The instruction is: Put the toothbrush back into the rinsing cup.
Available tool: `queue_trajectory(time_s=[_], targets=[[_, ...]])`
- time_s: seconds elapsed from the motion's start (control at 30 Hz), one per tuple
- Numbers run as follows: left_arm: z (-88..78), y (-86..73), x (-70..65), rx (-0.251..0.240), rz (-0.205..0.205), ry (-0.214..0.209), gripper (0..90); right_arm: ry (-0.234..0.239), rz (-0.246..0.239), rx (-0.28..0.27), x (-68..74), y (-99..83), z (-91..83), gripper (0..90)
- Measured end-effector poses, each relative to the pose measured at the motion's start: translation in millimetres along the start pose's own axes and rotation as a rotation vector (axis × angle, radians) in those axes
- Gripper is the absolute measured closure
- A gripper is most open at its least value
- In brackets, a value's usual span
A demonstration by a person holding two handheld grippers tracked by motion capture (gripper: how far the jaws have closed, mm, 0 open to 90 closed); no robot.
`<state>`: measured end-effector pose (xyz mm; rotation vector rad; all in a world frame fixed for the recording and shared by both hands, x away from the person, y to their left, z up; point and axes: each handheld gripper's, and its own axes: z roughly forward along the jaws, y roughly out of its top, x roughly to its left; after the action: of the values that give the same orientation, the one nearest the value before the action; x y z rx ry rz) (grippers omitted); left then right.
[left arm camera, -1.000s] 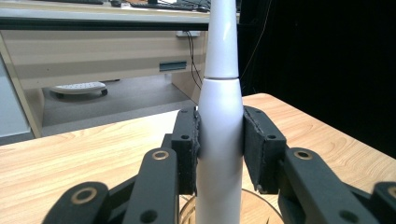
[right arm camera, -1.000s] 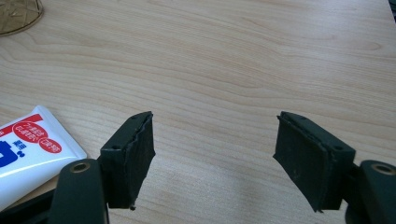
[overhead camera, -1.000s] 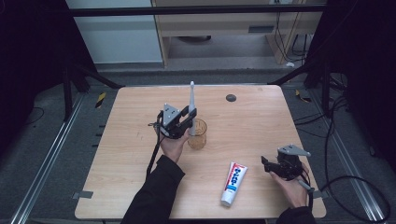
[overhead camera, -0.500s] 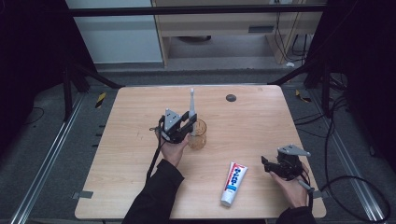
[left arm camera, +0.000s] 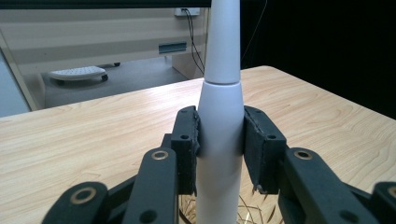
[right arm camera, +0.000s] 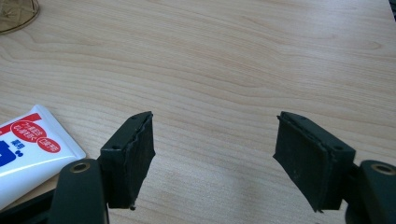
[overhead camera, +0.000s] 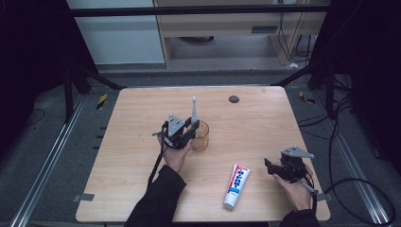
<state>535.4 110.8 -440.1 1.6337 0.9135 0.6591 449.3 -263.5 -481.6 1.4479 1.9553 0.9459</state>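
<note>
My left gripper (overhead camera: 189, 130) is shut on a white electric toothbrush (overhead camera: 193, 109) that stands upright, its lower end inside a clear amber glass cup (overhead camera: 201, 137) at the table's middle. In the left gripper view the toothbrush handle (left arm camera: 222, 126) is clamped between both pads, and the cup's rim (left arm camera: 243, 212) shows just below. My right gripper (overhead camera: 270, 166) rests open near the front right of the table. A white toothpaste tube (overhead camera: 237, 185) with red and blue print lies flat to its left, also at the edge of the right gripper view as the toothpaste tube (right arm camera: 28, 144).
The wooden table (overhead camera: 118, 156) carries a small dark round disc (overhead camera: 233, 99) at the back right. Black frame bars and cables surround the table. The amber cup's base (right arm camera: 14, 16) shows far off in the right gripper view.
My left gripper has come down and slightly toward the person with the toothbrush, lowering it into the cup. The right gripper and the toothpaste tube have not moved.
</note>
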Motion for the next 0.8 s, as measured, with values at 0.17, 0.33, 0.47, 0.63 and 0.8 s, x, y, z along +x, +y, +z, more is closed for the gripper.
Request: queue_trajectory(time_s=[0.17,0.33,0.47,0.63,0.8], targets=[[-1.2,-4.7,1.0,0.013,0.001,-0.001,66.3,0.001,0.006,0.000,0.2,0.1,-0.3,28.2],[-3.2,-4.8,1.3,0.016,0.009,-0.004,65.9,-0.001,0.000,0.001,0.1,0.1,-0.1,28.2],[-6.7,-3.9,1.8,0.013,0.014,0.000,64.3,0.000,0.003,-0.003,0.2,0.4,-0.8,28.1],[-11.2,-2.1,3.2,0.013,0.009,-0.003,61.3,0.000,0.001,-0.001,1.0,0.6,-0.4,28.0],[-14.3,-3.0,3.0,0.027,0.008,-0.003,57.4,0.001,0.005,0.000,1.3,0.8,-0.7,27.7]])
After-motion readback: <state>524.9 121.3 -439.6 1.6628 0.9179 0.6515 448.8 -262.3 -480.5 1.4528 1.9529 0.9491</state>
